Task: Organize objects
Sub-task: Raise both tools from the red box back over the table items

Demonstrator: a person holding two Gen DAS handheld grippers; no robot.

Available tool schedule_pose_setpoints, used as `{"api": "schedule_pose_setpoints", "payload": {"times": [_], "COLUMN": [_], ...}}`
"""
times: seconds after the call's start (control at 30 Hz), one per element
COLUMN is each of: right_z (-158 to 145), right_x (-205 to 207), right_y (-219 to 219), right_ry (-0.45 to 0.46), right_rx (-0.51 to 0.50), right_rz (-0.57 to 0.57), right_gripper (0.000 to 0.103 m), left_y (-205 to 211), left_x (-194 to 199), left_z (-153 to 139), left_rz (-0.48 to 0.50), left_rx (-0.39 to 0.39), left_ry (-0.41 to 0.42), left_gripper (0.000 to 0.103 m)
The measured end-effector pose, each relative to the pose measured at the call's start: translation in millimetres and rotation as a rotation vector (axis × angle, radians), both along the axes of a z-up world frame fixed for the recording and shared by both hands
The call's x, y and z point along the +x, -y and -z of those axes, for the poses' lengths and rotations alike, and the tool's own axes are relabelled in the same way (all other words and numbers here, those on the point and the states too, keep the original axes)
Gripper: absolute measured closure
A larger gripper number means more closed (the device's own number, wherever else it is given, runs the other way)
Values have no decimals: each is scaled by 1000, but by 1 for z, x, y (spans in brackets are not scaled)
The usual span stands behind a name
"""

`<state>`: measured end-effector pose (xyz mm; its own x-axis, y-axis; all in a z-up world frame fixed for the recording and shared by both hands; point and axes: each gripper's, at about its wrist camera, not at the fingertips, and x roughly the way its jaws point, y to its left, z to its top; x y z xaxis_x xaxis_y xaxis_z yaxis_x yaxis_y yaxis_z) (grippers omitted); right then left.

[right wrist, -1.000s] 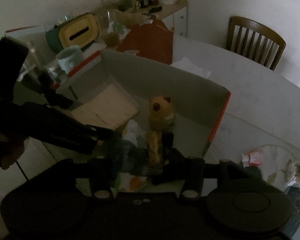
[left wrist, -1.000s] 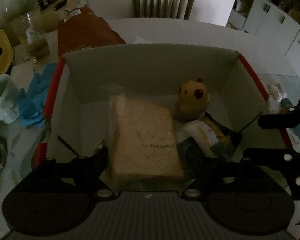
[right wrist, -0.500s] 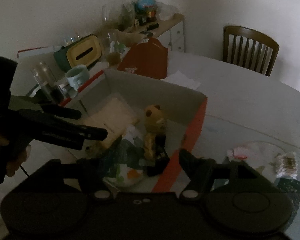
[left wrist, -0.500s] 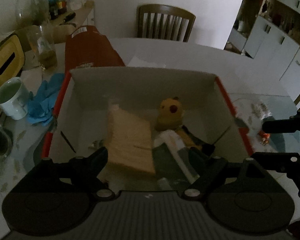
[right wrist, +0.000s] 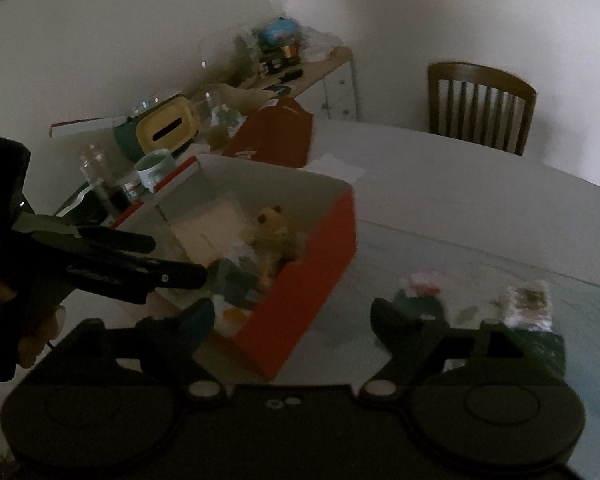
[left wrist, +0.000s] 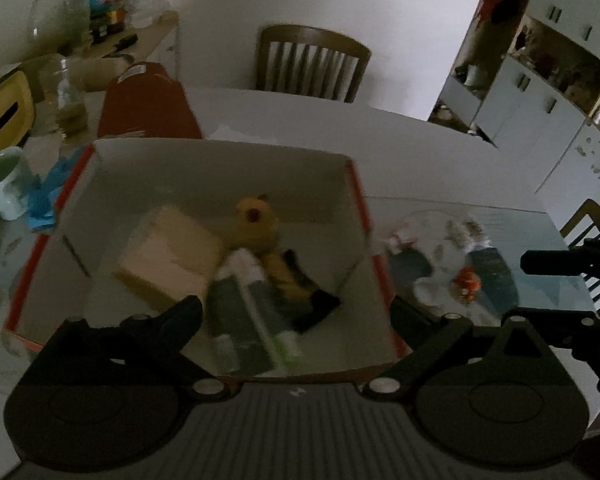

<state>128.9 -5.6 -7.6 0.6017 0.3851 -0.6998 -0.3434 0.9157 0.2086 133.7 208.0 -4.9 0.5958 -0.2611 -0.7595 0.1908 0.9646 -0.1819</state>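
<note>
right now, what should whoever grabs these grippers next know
Left gripper: open, empty, above the box's near edge.
Right gripper: open, empty, over the box's right wall and the table.
In the red box: tan flat pack, yellow plush toy, green packet.
Left on the glass table, right of the box: small wrapped items. Likely next for packing.

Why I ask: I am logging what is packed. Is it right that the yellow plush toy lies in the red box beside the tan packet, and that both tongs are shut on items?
Not quite: both tongs are open and hold nothing. The left tongs and the right tongs show spread fingers in their own wrist views. The yellow plush toy does lie in the red box beside the tan packet.
</note>
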Motion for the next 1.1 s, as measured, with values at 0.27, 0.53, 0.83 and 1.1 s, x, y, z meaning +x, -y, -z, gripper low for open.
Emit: {"api": "schedule_pose_setpoints", "payload": {"times": [0.27,0.53,0.83,1.1], "right_z": [4,13,33,53], "right_x": [-15,-28,-33,-14], "right_y": [55,108,157,174], "right_ry": [-12,-28,-70,-112], "right_rx": [12,1,-11,-49], "right_rz": [72,138,184,174], "right_gripper": [7,7,7,7], "left_y": [55,111,172,201], "left_x": [-11,-16,-11,3], "left_z": [1,16,36,60], "left_rz": [23,58,152,140], "left_rx": [-34,-49,-18,47], "left_ry": [26,13,-22,6], "left_gripper": [0,0,0,0]}}
